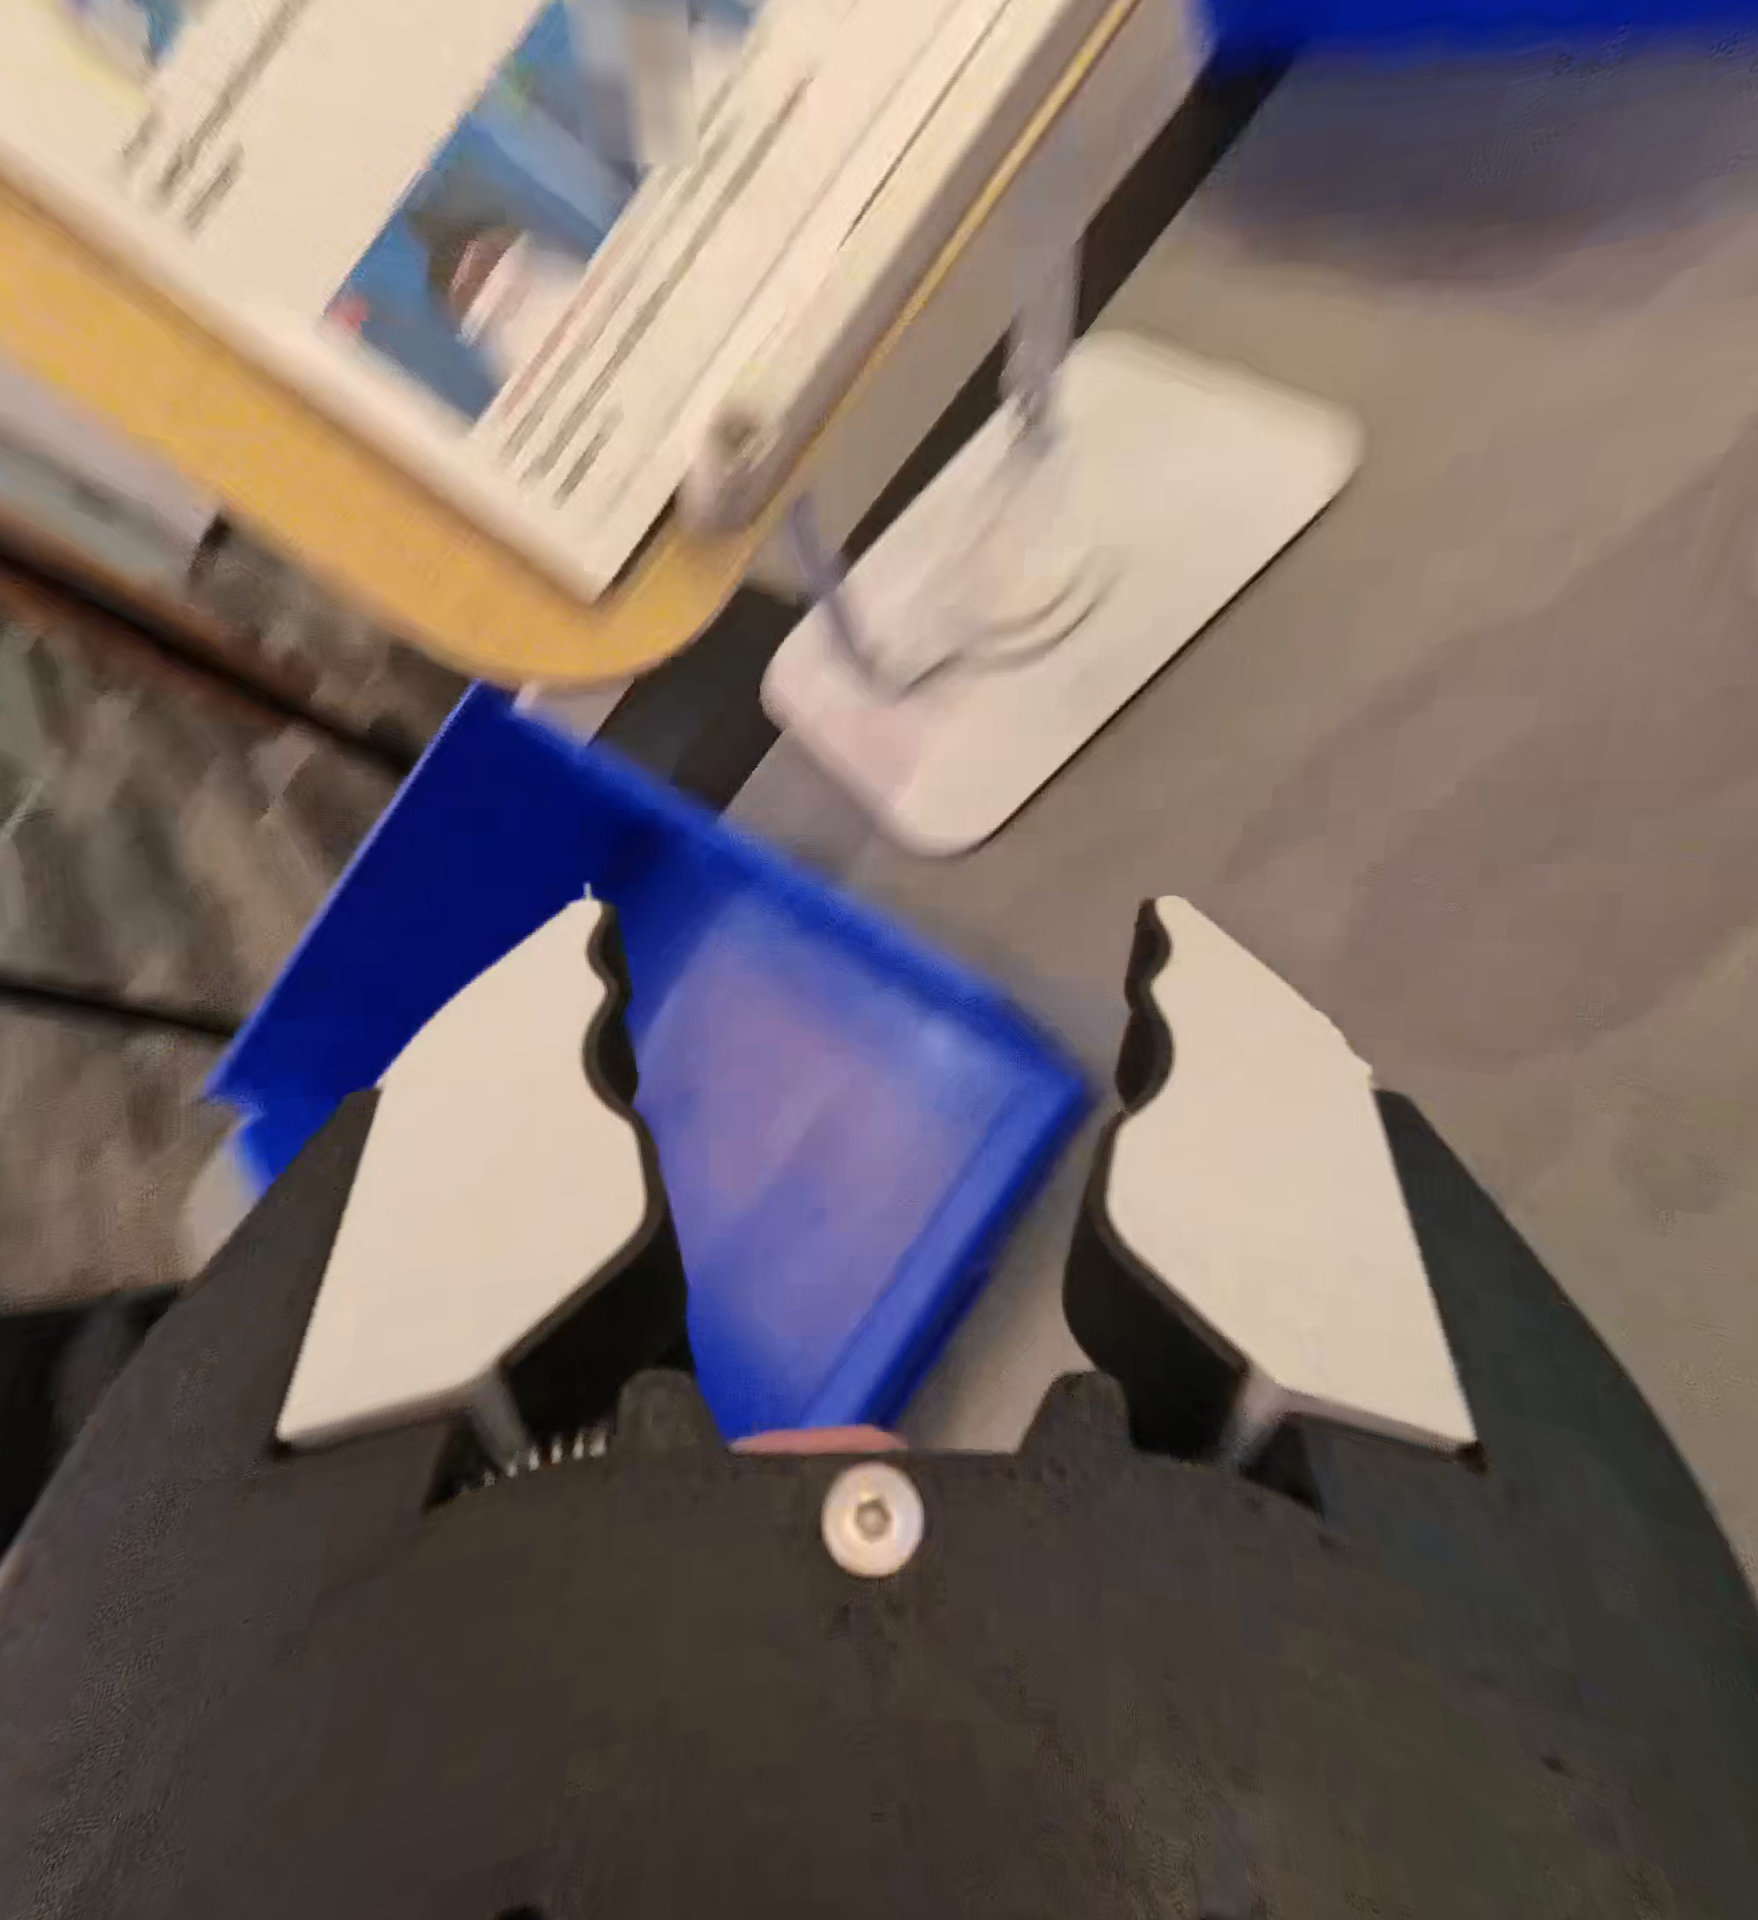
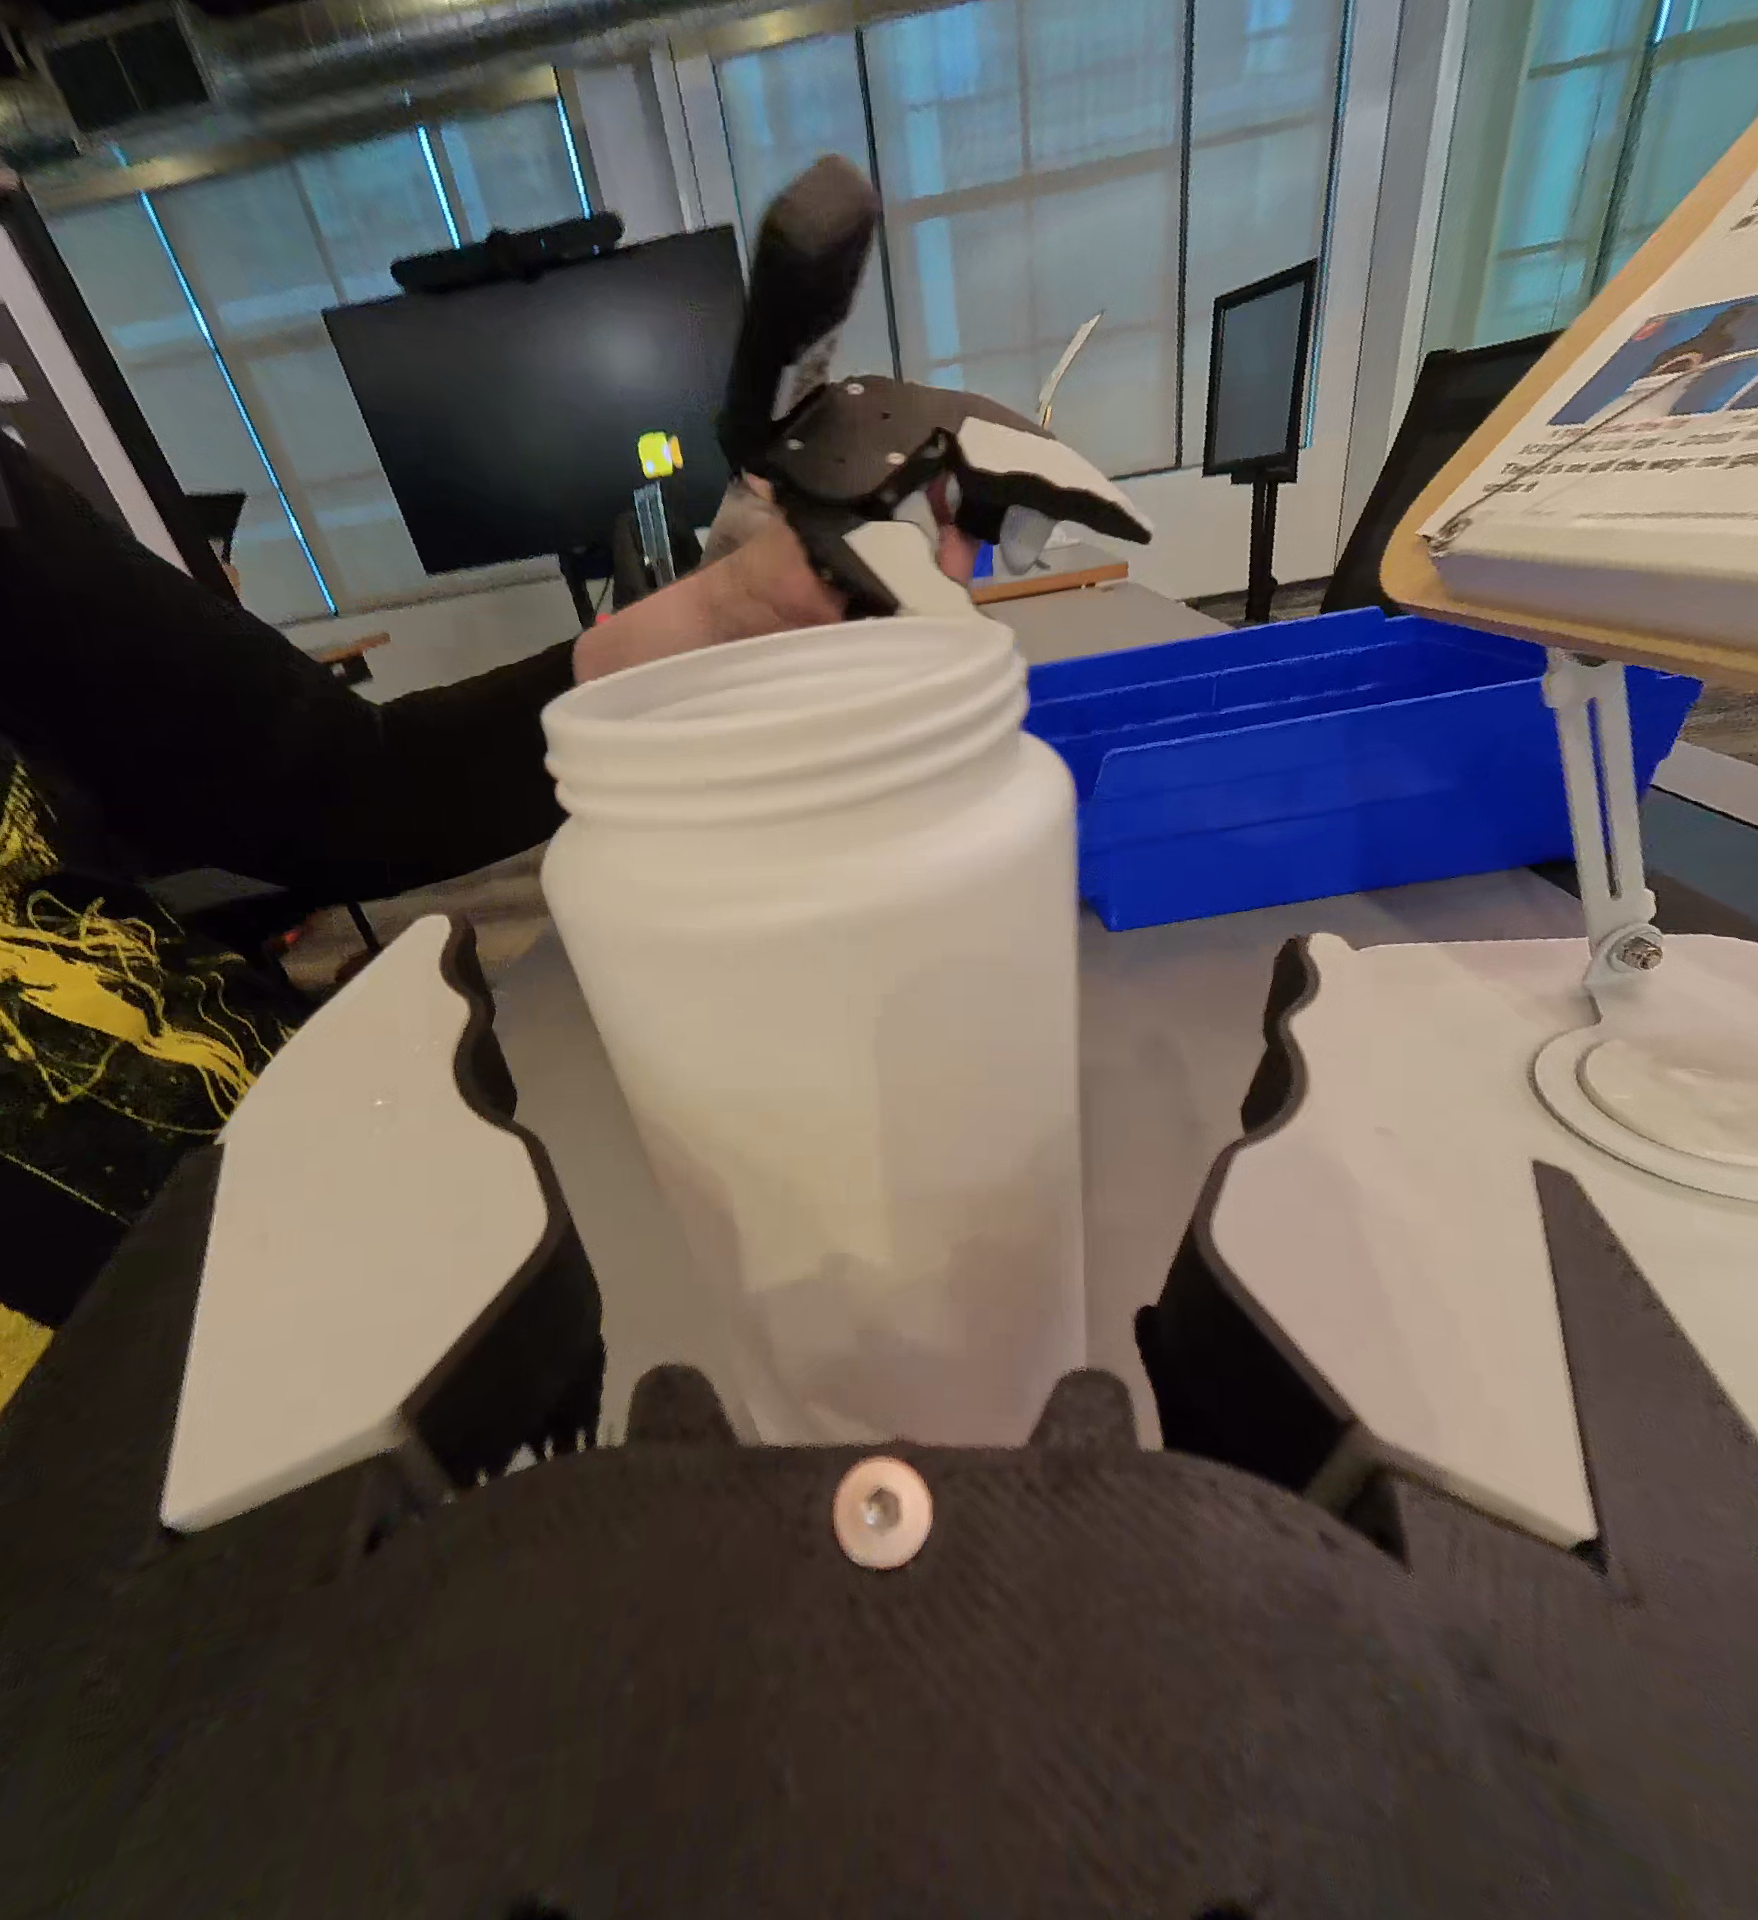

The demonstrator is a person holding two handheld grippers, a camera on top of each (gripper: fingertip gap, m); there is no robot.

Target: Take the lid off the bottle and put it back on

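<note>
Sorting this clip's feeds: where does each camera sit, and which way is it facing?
Left wrist view: on the left gripper, tilted down at a blue bin on the grey table; very blurred; only its own open fingers show.
Right wrist view: on the right gripper, level across the table, open fingers either side of the lidless white bottle; a sleeve and the left gripper show behind.
Shared: bin, document stand.

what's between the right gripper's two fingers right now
The white bottle stands upright between the open right gripper's fingers, lid off, threaded mouth bare. Gaps show on both sides, so neither finger touches it. The right wrist view shows this.
</note>
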